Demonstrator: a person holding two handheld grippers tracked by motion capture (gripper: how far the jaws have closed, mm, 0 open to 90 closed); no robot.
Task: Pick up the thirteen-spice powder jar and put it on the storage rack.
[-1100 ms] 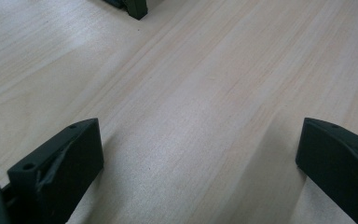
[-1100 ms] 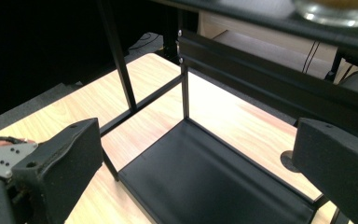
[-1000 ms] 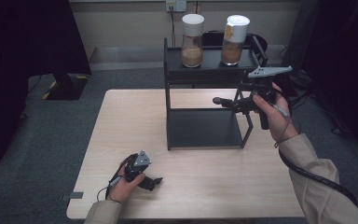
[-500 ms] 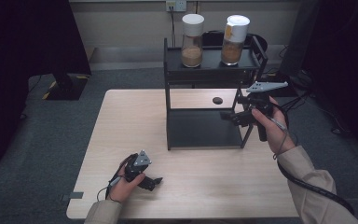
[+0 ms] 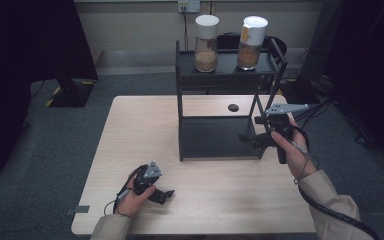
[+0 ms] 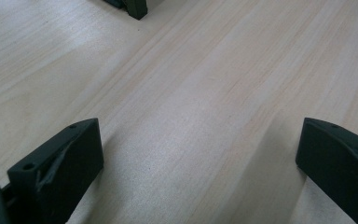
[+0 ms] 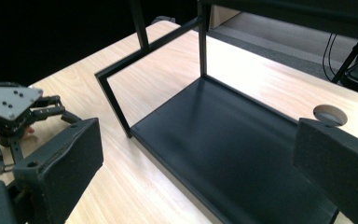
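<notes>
Lower left of high view: left gripper point(image 5: 166, 194) rests low on table point(image 5: 130, 130), jaws spread, empty. Right of centre: right gripper point(image 5: 245, 138) jaws spread, empty, pointing left at rack point(image 5: 181, 125) lower shelf; nearer hand. Upper centre: two jars point(image 5: 206, 43) on top shelf, above and beyond; shelf rim and posts between.

Table point(image 5: 130, 130): pale smooth wood grain. Rack point(image 5: 215, 137): matt black metal. Jars point(image 5: 206, 37): clear glass.
</notes>
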